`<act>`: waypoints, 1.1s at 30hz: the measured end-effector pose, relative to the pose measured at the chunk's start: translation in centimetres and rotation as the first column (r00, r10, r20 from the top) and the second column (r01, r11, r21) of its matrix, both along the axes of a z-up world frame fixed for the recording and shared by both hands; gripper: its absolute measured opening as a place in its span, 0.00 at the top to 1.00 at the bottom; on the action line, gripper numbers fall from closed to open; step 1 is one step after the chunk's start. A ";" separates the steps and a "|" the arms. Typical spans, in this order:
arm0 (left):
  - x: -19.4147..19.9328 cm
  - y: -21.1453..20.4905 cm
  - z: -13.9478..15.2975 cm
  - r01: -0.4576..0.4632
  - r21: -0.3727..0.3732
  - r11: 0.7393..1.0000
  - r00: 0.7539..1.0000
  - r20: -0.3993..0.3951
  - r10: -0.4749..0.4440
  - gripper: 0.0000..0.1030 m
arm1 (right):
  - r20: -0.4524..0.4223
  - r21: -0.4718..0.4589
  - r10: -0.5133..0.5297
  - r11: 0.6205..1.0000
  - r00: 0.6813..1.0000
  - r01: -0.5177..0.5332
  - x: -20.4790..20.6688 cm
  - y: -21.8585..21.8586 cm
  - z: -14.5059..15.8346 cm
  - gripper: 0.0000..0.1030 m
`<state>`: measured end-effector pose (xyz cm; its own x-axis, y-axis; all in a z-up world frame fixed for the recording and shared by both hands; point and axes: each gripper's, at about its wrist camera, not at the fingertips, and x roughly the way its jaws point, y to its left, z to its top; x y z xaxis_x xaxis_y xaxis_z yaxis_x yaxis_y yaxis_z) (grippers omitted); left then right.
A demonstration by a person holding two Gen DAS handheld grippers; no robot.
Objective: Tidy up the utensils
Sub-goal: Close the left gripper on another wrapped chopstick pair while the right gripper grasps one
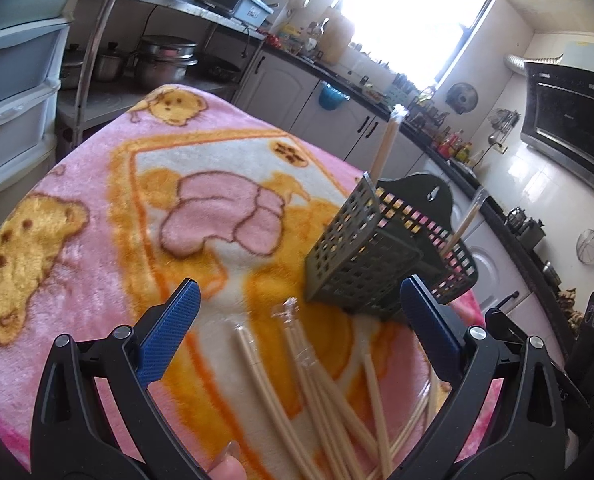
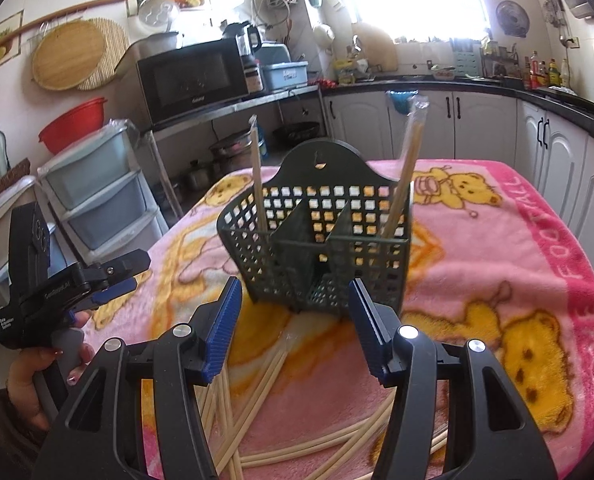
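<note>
A dark green perforated utensil basket with three compartments stands on the pink bear blanket; it also shows in the left wrist view. One wrapped chopstick pair stands in its left compartment, another in its right. Several wrapped chopsticks lie loose on the blanket before the basket, also in the right wrist view. My left gripper is open and empty above the loose chopsticks. My right gripper is open and empty, just in front of the basket.
The left gripper's body shows at the left of the right wrist view. White drawers and a shelf with a microwave stand behind the table. Kitchen cabinets run along the back and right.
</note>
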<state>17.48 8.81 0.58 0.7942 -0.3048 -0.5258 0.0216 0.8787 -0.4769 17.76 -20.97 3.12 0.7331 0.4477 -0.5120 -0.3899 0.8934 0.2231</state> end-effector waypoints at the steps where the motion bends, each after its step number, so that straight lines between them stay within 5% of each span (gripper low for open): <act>1: 0.0 0.1 -0.3 -0.003 0.005 1.000 1.000 -0.012 0.003 0.10 | -0.005 -0.003 0.004 1.000 1.000 -0.004 0.0 0.1 -0.2 0.49; 14: 0.2 1.1 -3.1 -0.007 0.007 1.000 0.993 -0.118 0.007 0.13 | -0.114 -0.100 0.070 0.992 0.991 -0.081 0.7 3.4 -3.0 0.49; 25: 1.0 0.8 -6.0 0.056 -0.082 0.995 0.973 -0.218 -0.073 0.57 | -0.201 -0.158 0.097 0.979 0.975 -0.130 2.3 5.0 -5.2 0.49; 33: 2.4 1.1 -7.1 0.052 -0.117 0.992 0.961 -0.266 -0.081 0.70 | -0.264 -0.203 0.094 0.967 0.960 -0.151 4.1 5.9 -6.7 0.49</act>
<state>19.87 9.88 -6.53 0.6033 -0.4188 -0.6787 -0.0644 0.8227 -0.5649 21.89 -15.09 -3.61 0.5150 0.3820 -0.7674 -0.4563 0.8800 0.1318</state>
